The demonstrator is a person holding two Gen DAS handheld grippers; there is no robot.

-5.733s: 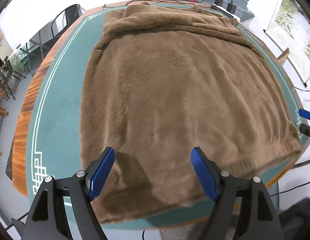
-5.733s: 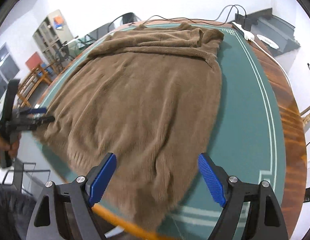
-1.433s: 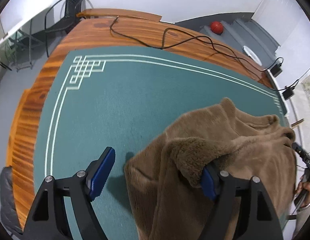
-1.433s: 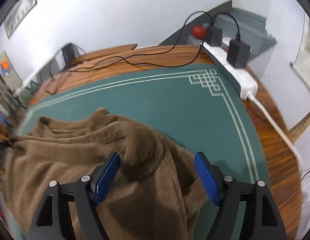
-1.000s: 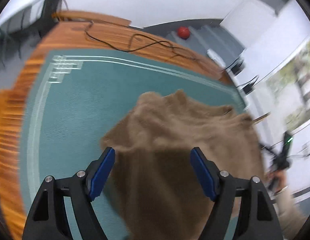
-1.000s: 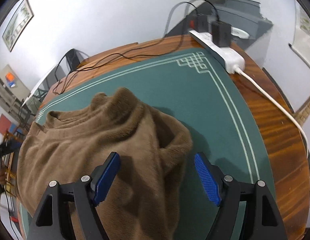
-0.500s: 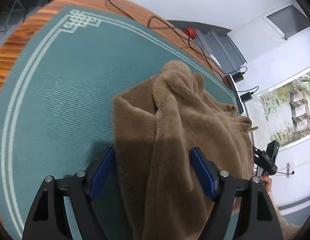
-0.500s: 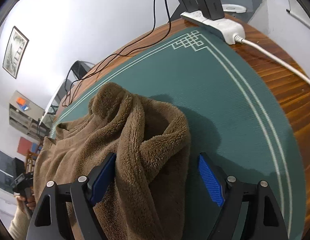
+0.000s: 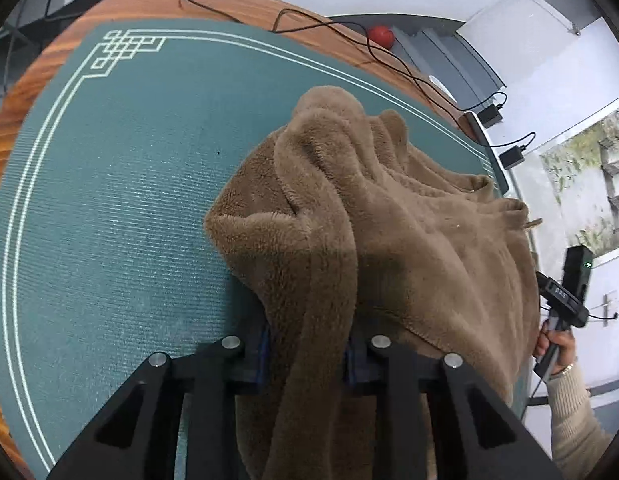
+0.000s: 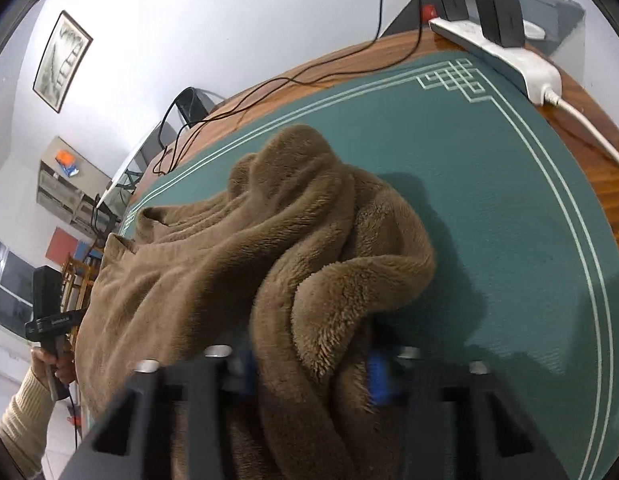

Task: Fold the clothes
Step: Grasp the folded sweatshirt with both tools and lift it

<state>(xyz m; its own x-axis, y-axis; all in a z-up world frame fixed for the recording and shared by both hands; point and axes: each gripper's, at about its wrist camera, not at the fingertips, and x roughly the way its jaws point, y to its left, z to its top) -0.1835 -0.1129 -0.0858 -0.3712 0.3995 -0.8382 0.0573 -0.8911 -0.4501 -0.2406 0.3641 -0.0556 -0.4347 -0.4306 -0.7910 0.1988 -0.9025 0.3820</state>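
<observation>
A brown fleece garment [image 9: 409, 232] lies bunched on the green mat [image 9: 109, 200], its thick edge rising in folds. My left gripper [image 9: 307, 354] is closing its jaws on a fold at the garment's left end; the blue pads are nearly buried in the pile. In the right wrist view the same garment [image 10: 213, 264] spreads leftward. My right gripper [image 10: 313, 372] is closing on a rolled fold at the right end, with fleece filling the gap. Each view shows the other gripper at the frame's edge, held in a hand with a beige sleeve [image 9: 569, 420].
The green mat has a white line border [image 10: 453, 76] and lies on a wooden table [image 9: 157, 0]. Black cables [image 9: 349, 36] run along the far wood edge. A white power strip [image 10: 505, 52] with black adapters sits at the far right. A red ball [image 9: 379, 34] lies beyond.
Both pairs of jaws stood wide around the bunched fleece half a second ago; they have now drawn in tight on the folds. Both hands have come lower toward the mat.
</observation>
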